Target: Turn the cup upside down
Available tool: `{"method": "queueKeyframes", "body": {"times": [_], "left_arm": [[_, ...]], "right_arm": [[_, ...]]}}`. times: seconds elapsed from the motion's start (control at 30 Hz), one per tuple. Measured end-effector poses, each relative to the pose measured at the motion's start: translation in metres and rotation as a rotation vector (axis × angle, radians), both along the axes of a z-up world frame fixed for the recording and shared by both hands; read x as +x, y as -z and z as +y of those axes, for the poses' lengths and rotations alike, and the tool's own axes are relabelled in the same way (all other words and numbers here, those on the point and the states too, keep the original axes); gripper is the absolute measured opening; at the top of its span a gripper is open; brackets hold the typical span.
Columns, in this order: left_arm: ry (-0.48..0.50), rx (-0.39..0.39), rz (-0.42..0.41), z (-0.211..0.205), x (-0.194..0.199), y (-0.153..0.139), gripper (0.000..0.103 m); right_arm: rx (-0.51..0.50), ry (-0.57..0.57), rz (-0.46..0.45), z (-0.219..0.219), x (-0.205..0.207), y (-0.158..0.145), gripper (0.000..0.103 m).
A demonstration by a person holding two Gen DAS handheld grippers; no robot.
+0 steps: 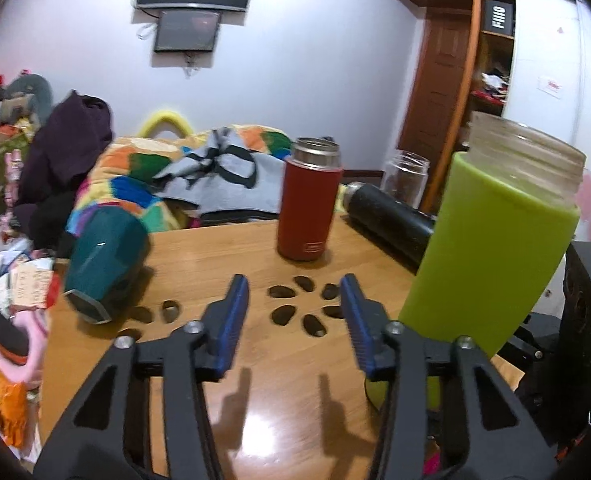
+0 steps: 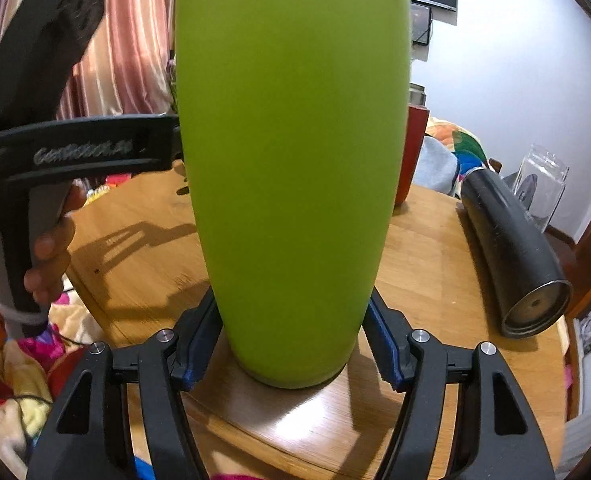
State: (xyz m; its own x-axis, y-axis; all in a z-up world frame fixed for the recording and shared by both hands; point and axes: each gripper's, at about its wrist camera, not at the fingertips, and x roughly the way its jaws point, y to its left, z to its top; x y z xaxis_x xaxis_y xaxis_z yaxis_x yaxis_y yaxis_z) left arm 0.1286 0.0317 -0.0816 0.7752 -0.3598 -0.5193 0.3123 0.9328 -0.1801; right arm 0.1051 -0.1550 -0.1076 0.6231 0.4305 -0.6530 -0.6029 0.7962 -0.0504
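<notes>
green cup clamped low in the right fingers, mouth up

the green cup (image 2: 291,168) fills the centre of the right wrist view, standing upright with its base at or just above the table (image 2: 427,264); contact cannot be told. in the left wrist view the same cup sits at the right of the frame, slightly tilted, its clear threaded mouth pointing to the upper right. the right gripper (image 2: 291,344) has its blue-padded fingers (image 2: 199,344) pinching the lower body of the cup from both sides. the left gripper (image 1: 295,316) hangs in the lower middle of its frame with fingers spread and nothing between them, over dark patches on the table.

the cup looks like glass or clear plastic inside a smooth green sleeve, so it is probably rigid, moderately heavy and breakable at the bare rim. the sleeve should give the pads some friction, though the body tapers toward the base and a low grip could slide downward once inverted. a hold nearer the widest part of the sleeve would likely be safer.

a red flask (image 1: 309,204) stands mid-frame, a black bottle (image 2: 511,252) lies at the right, a teal cup (image 1: 103,264) lies at the left.
</notes>
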Motion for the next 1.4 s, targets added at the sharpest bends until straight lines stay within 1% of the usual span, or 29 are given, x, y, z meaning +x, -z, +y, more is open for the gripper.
{"method": "queueKeyframes", "body": {"times": [0.03, 0.17, 0.2, 0.27, 0.3, 0.33, 0.37, 0.5, 0.63, 0.7, 0.8, 1.0, 1.13, 1.23, 1.4], "left_arm": [[0.013, 0.0, 0.002, -0.002, 0.002, 0.0, 0.035], [0.045, -0.005, -0.005, -0.007, 0.006, 0.001, 0.026], [0.053, -0.009, -0.009, -0.008, 0.006, 0.001, 0.023], [0.067, -0.004, -0.022, -0.012, 0.006, 0.001, 0.012], [0.064, 0.014, -0.025, -0.015, 0.006, 0.001, 0.004], [0.052, 0.043, -0.021, -0.018, 0.008, 0.001, 0.003], [0.047, 0.052, -0.016, -0.019, 0.01, 0.002, 0.003], [0.049, 0.053, 0.007, -0.02, 0.013, 0.003, 0.002], [0.023, 0.071, 0.039, -0.021, 0.014, 0.003, 0.002], [-0.001, 0.093, 0.065, -0.02, 0.015, 0.008, 0.002], [-0.02, 0.118, 0.099, -0.018, 0.017, 0.017, 0.002], [-0.031, 0.13, 0.144, -0.018, 0.019, 0.027, 0.001], [-0.038, 0.139, 0.191, -0.02, 0.023, 0.034, 0.0], [-0.043, 0.154, 0.194, -0.021, 0.023, 0.036, 0.0], [-0.045, 0.16, 0.23, -0.023, 0.026, 0.043, 0.001]], "right_arm": [[-0.004, -0.005, 0.002, -0.002, 0.0, -0.001, 0.063], [-0.005, -0.014, -0.017, -0.008, -0.005, -0.007, 0.063], [-0.005, -0.015, -0.025, -0.006, -0.005, -0.009, 0.063], [-0.002, -0.015, -0.041, -0.006, -0.011, -0.012, 0.063], [0.002, -0.016, -0.046, -0.006, -0.013, -0.012, 0.063], [0.003, -0.017, -0.052, 0.003, -0.015, -0.015, 0.063], [0.005, -0.015, -0.057, 0.002, -0.016, -0.016, 0.063], [0.018, -0.016, -0.063, 0.0, -0.019, -0.016, 0.063], [0.021, -0.026, -0.073, 0.0, -0.016, -0.013, 0.063], [0.022, -0.036, -0.079, 0.0, -0.022, -0.013, 0.063], [0.026, -0.049, -0.086, 0.0, -0.022, -0.013, 0.063], [0.031, -0.049, -0.088, 0.0, -0.022, -0.013, 0.063], [0.032, -0.05, -0.09, 0.0, -0.022, -0.013, 0.063], [0.031, -0.05, -0.094, 0.001, -0.022, -0.012, 0.063], [0.042, -0.055, -0.086, 0.001, -0.021, -0.012, 0.063]]}}
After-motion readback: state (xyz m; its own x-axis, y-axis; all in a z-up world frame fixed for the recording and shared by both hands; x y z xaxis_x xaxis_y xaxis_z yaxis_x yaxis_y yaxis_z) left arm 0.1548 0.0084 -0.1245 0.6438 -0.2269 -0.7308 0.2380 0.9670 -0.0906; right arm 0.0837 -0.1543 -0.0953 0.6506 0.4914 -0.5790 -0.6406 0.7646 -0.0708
